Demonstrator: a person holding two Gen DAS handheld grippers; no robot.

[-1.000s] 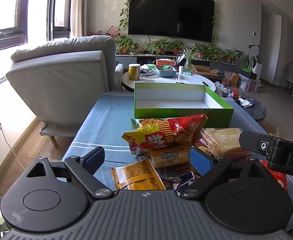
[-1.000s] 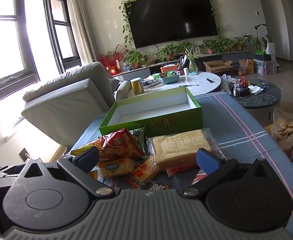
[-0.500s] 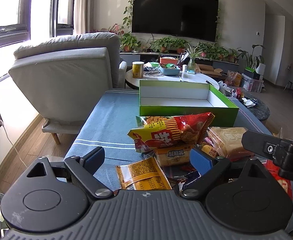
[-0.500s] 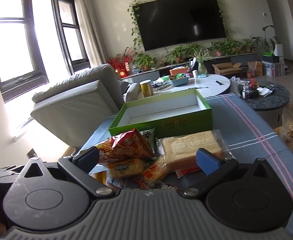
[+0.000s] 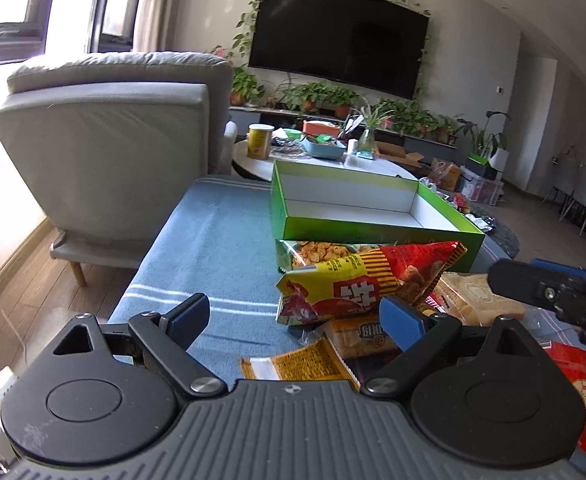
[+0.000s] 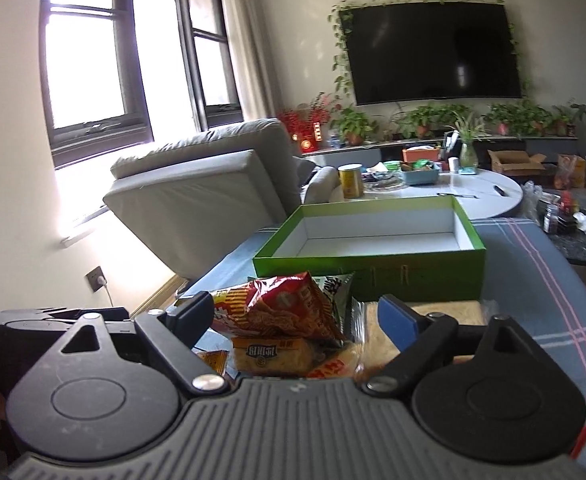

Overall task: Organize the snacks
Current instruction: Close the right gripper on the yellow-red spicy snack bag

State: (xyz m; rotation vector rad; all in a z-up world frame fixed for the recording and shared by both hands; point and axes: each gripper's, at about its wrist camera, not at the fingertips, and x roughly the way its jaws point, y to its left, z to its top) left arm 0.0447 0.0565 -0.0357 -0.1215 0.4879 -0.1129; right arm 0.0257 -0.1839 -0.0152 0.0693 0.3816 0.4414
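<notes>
On the blue striped cloth (image 5: 221,240) our snacks lie heaped just in front of the green box (image 6: 373,268), whose white inside shows nothing in it; so we judge the sorting barely begun, and the step in hand is choosing a first packet. Our left gripper (image 5: 295,314) hangs above the near edge of the heap with its blue pads spread wide and nothing between them; our right gripper (image 6: 301,316) is likewise parted and empty, pointed at the same pile from the other side. Topmost sits the red and yellow chip bag (image 5: 369,280), leaning over a small yellow biscuit pack (image 6: 271,356); beside them lies wrapped sliced bread (image 5: 477,296), and nearest the left gripper a flat orange sachet (image 5: 293,364). We would do well to take the top bag first, since pulling a lower packet would likely drag the rest; we should pinch its crimped end rather than its puffed belly, lightly, for crisps may crush; the bread wants a gentle squeeze too; each arm should keep to its own side.
</notes>
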